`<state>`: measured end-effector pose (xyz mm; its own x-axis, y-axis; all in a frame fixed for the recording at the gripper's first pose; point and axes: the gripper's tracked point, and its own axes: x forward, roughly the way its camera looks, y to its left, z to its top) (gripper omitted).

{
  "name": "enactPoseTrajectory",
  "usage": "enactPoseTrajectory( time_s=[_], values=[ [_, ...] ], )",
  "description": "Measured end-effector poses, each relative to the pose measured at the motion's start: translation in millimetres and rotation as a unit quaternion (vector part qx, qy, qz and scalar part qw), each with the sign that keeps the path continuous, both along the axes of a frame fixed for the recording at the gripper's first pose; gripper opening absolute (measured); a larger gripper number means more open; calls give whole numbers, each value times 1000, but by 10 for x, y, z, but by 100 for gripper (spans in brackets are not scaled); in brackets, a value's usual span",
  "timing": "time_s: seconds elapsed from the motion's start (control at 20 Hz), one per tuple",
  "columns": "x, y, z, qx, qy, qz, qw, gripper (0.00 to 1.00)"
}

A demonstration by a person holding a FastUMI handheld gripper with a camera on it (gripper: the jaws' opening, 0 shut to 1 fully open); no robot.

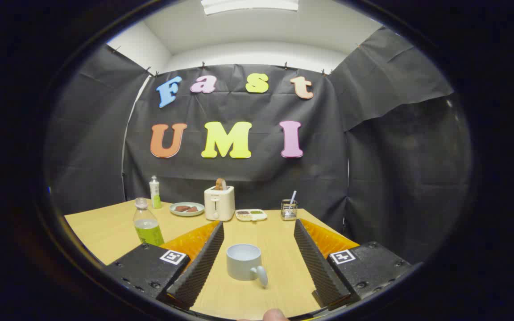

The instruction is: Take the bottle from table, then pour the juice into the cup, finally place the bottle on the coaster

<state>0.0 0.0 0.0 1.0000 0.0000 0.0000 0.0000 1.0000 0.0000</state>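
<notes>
While your jaws (259, 229) stand wide apart, empty, cup (244, 262) upright between them on the bench (279, 254), bottle (147, 223) beyond your left finger, its base hidden, coaster hard to make out.

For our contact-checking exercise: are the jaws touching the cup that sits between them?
Apart. The gripper view shows the gripper open, with bare table visible on both sides of the cup, between it and each jaw.

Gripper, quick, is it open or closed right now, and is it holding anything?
Gripper: open, fingers spread wide and holding nothing. The cup sits on the table between them, untouched; the bottle stands off to the left side.
</notes>
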Motion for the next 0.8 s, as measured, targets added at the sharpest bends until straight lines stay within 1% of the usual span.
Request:
enactPoseTrajectory(
  time_s=[0.2, 0.45, 0.8],
  values=[
    [-5, 92, -19, 0, 2, 8, 1000, 100],
    [6, 172, -34, 9, 9, 5, 1000, 100],
    [-34, 487, -89, 15, 15, 28, 999, 100]
  ],
)
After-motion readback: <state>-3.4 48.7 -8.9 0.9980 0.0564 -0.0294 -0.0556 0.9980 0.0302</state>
